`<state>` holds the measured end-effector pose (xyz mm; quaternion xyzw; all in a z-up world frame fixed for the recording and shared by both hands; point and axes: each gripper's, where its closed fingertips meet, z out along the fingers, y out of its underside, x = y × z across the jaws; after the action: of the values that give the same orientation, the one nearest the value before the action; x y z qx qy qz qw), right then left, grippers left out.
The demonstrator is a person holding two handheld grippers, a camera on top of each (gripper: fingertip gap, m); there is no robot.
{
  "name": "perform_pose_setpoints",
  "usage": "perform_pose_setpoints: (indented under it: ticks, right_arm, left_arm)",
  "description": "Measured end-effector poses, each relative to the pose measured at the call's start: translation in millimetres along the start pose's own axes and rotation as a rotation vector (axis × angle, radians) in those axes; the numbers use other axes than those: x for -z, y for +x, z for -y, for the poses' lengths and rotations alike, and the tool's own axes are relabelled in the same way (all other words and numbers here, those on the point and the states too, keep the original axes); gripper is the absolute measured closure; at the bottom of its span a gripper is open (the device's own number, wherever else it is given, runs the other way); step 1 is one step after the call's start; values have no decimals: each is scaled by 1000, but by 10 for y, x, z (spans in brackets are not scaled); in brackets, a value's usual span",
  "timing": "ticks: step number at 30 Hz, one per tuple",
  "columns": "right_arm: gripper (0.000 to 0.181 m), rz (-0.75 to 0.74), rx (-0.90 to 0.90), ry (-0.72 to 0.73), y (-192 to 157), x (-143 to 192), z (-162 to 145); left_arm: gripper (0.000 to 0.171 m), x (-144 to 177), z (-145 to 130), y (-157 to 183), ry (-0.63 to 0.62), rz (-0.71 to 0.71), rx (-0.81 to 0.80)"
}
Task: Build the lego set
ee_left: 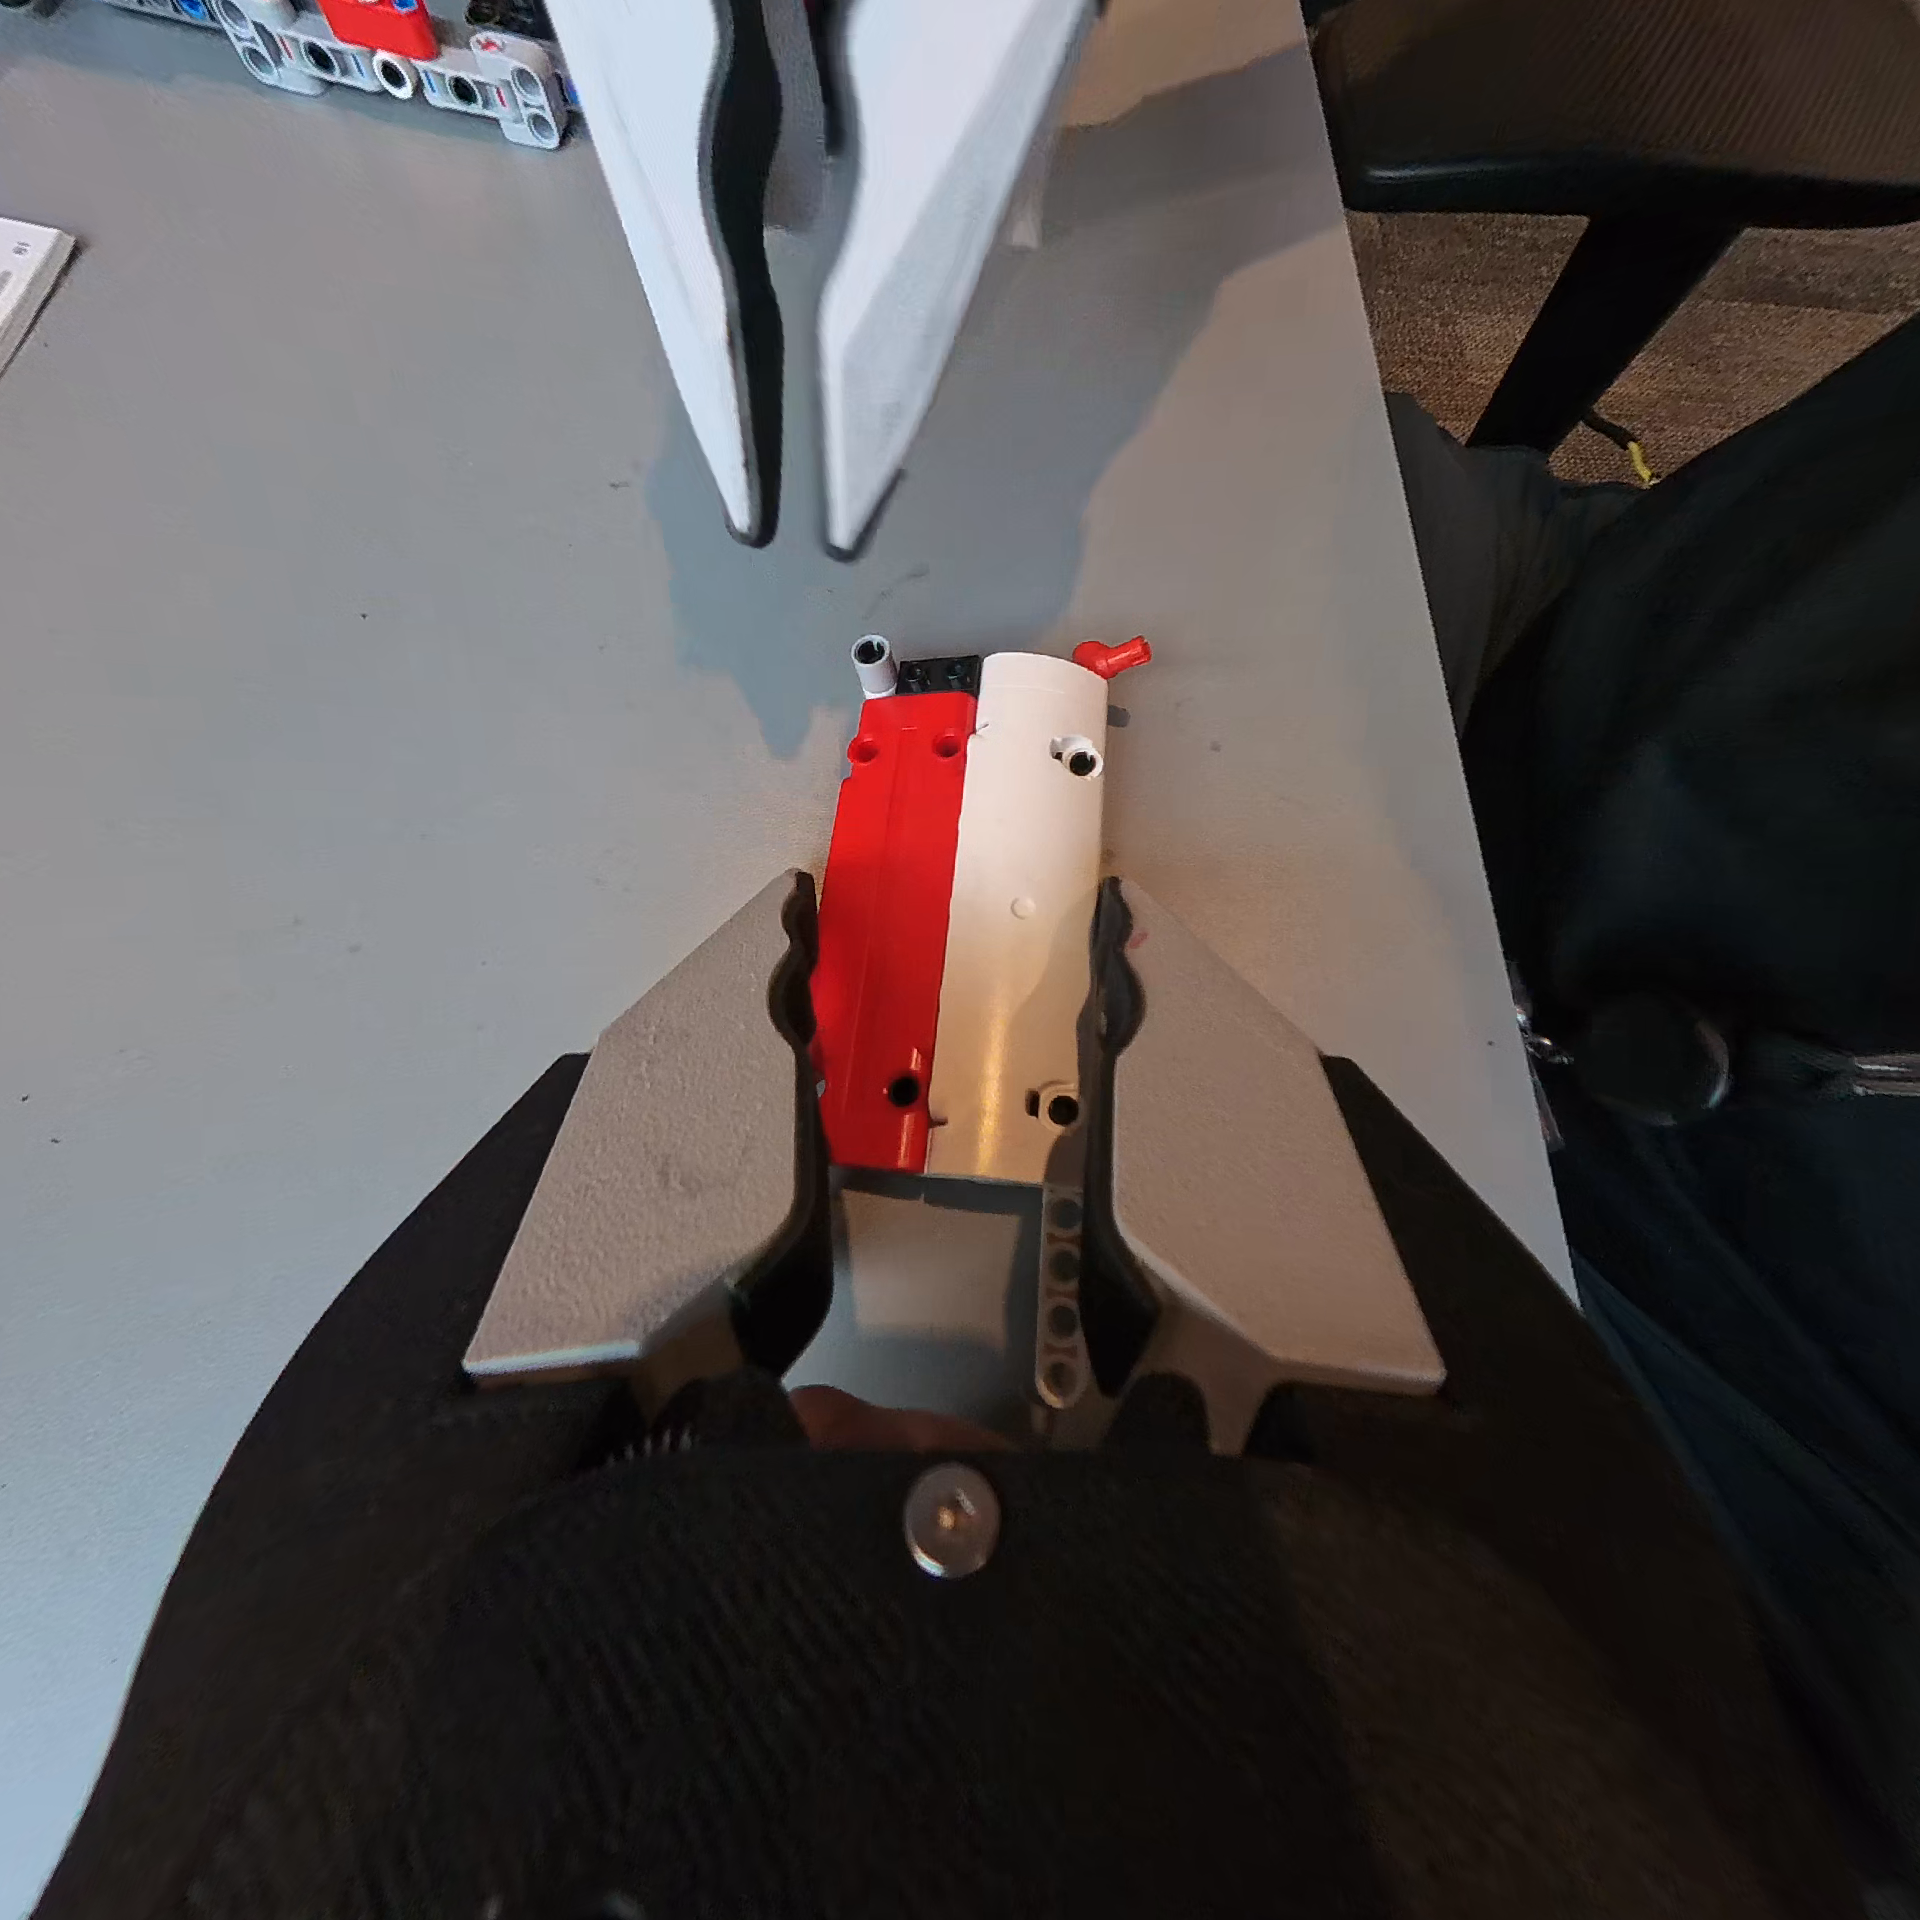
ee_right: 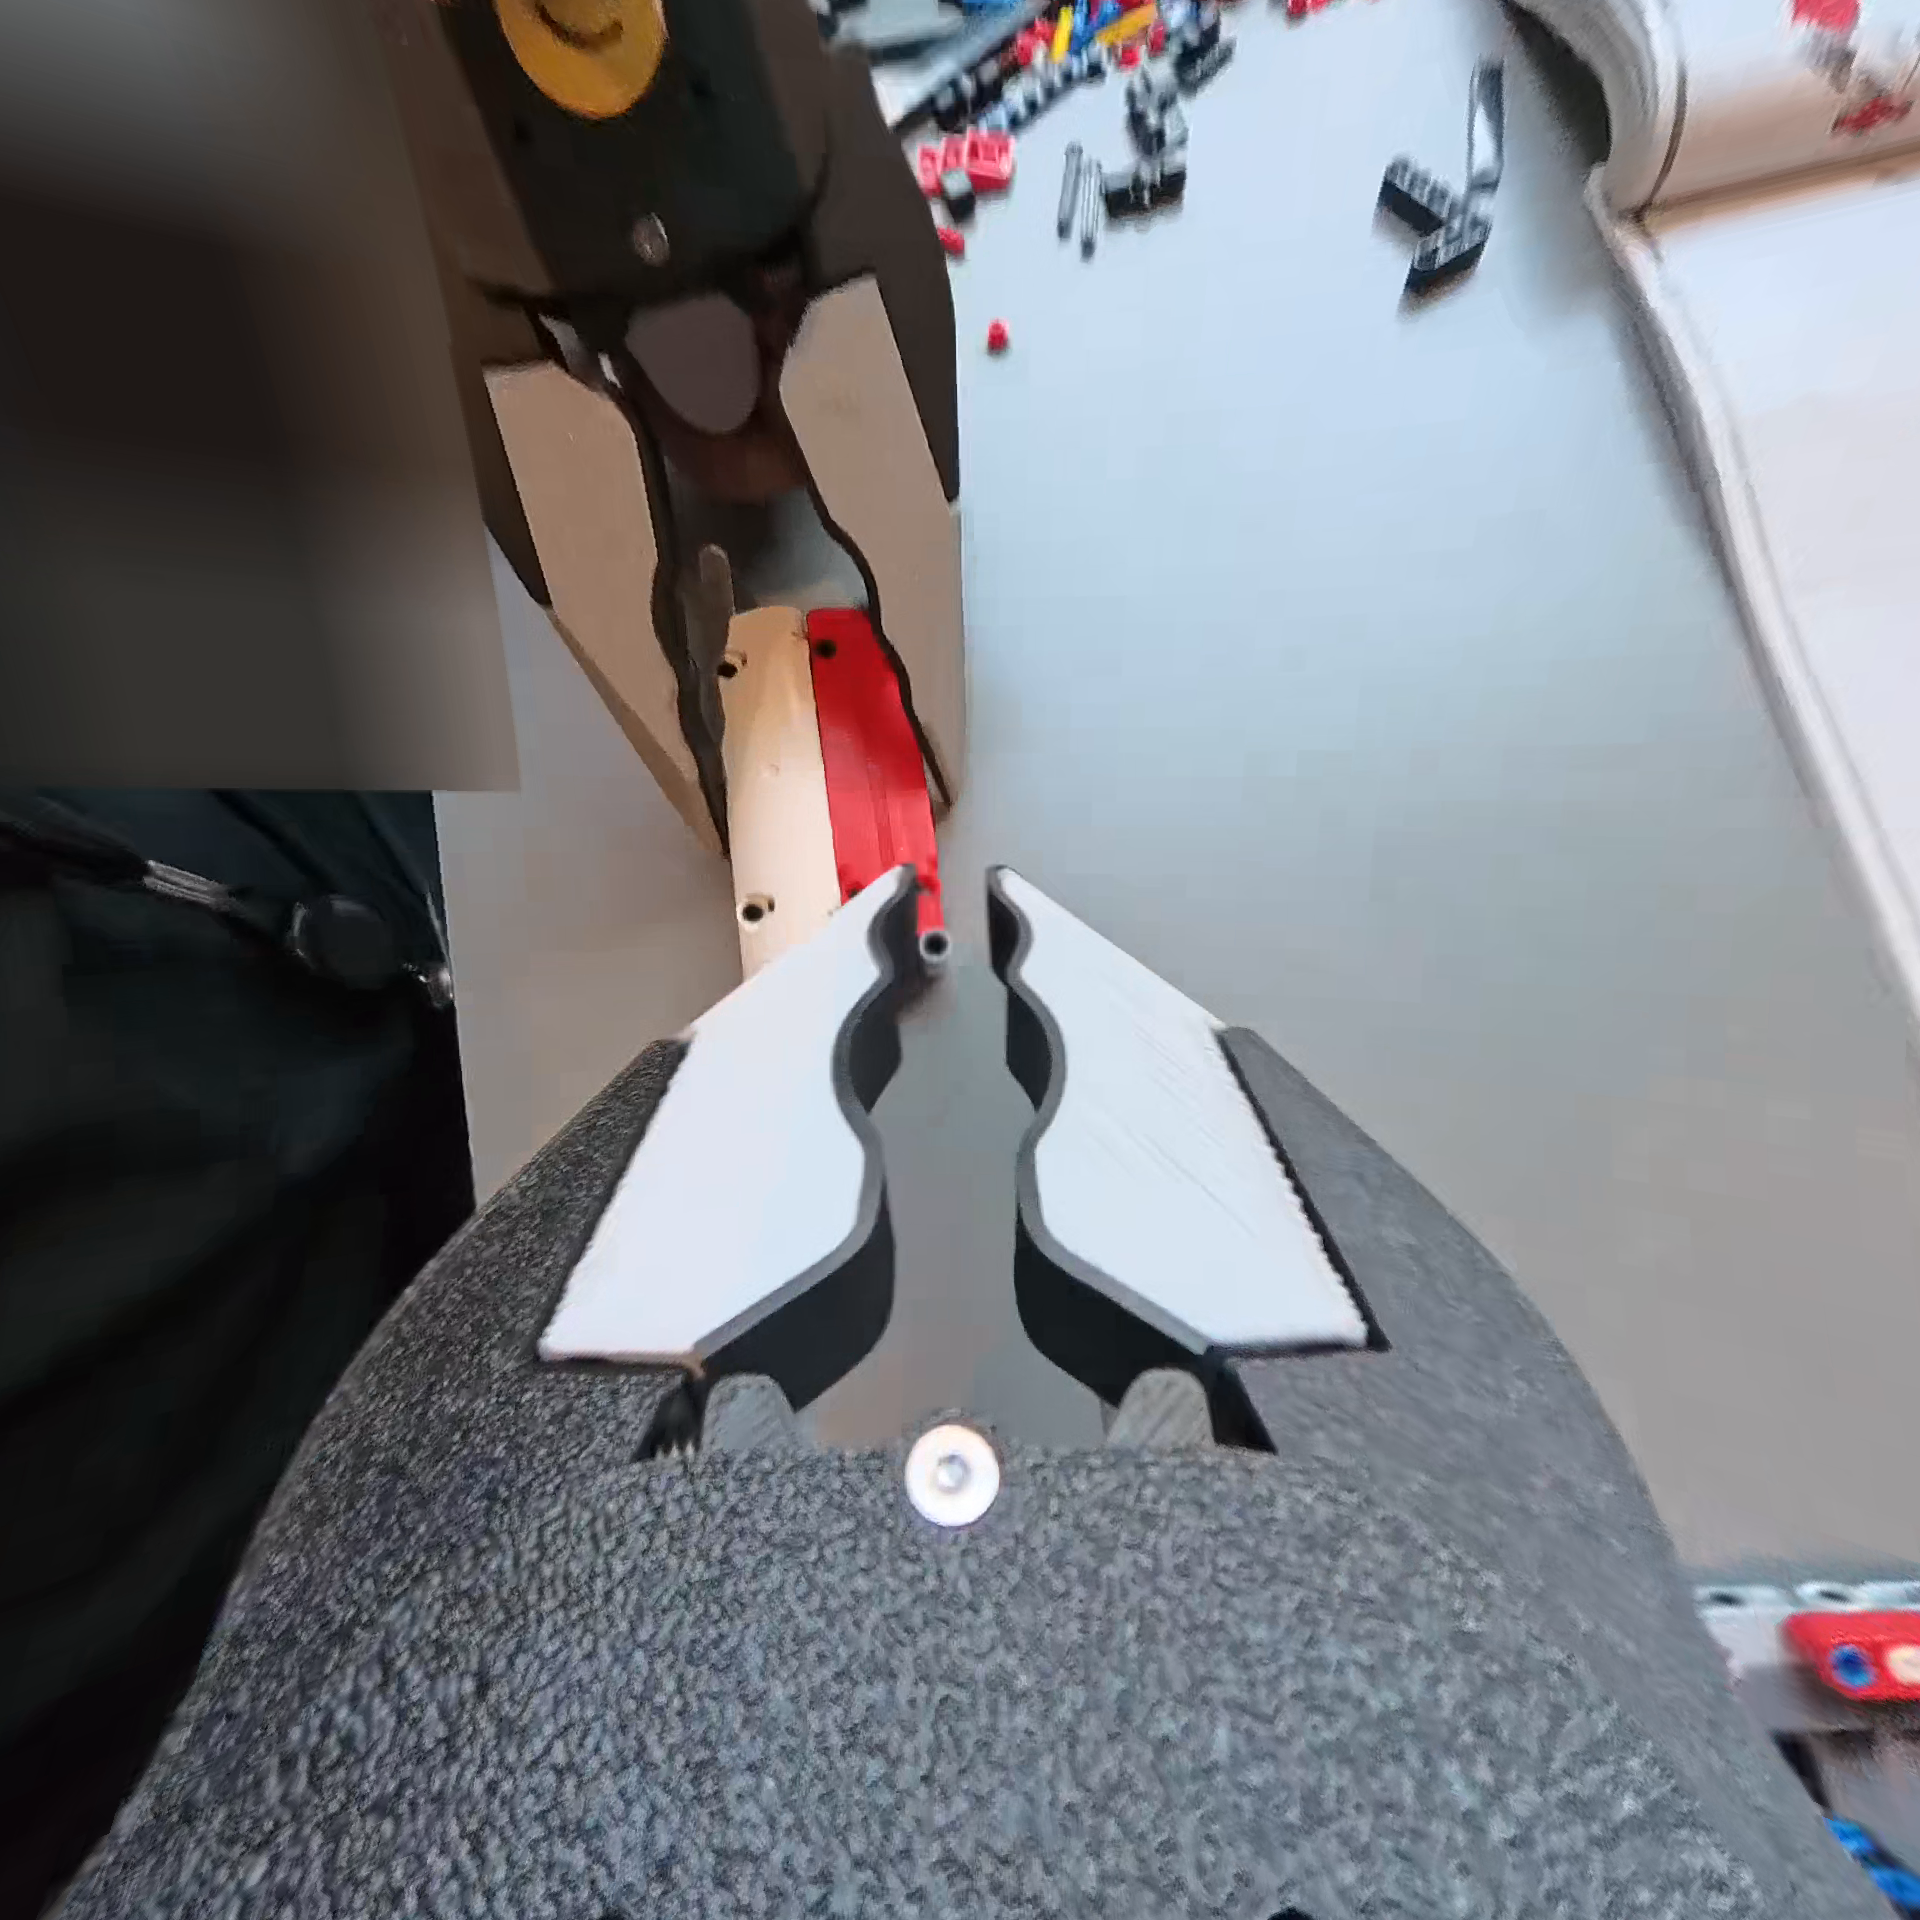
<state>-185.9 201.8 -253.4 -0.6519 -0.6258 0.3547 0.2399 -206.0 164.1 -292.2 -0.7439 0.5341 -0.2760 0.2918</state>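
Left gripper (ee_left: 951, 914) pinches the red-and-white panel (ee_left: 961, 904) on the table (ee_left: 312, 727); right gripper (ee_right: 951, 894), slightly spread, hovers at 12 o'clock, loose bricks (ee_right: 1091, 135) beyond

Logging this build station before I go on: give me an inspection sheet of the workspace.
Surface: grey table, bare near the panel.
Job's things: red-and-white panel assembly flat near the table edge.
Clutter: loose bricks far off; grey beam assembly; booklet.
Grippers: left gripper shut on the panel; right gripper open, empty, at the panel's end.
Cables: nothing seen.
Surroundings: black chair, carpet.
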Motion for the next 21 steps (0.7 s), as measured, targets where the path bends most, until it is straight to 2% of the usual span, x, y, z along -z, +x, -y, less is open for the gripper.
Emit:
perform_pose_setpoints:
  ticks: [4,8,10,12,15,18,21]
  right_arm:
    - [146,-28,-39,-4,-36,-93,-175]
    - [129,99,-104,-72,-211,-163,-334]
    - [142,167,-99,-78,-387,-135,-349]
    - [142,183,-52,-66,-543,-119,-339]
    - [157,308,-31,-53,-896,-90,-358]
    - [155,259,-31,-19,-873,-111,-390]
    - [149,188,-144,60,-685,-90,-312]
  left_arm:
    - [120,-2,5,27,0,0,-29]
    - [114,-17,-34,82,-27,-1,-114]
    - [105,5,-29,1,-21,44,-146]
    - [96,63,-28,-157,-6,123,-165]
    - [102,257,-13,-602,35,361,-180]
    - [113,441,-29,-857,101,423,-34]
    - [124,536,-6,-963,163,427,75]
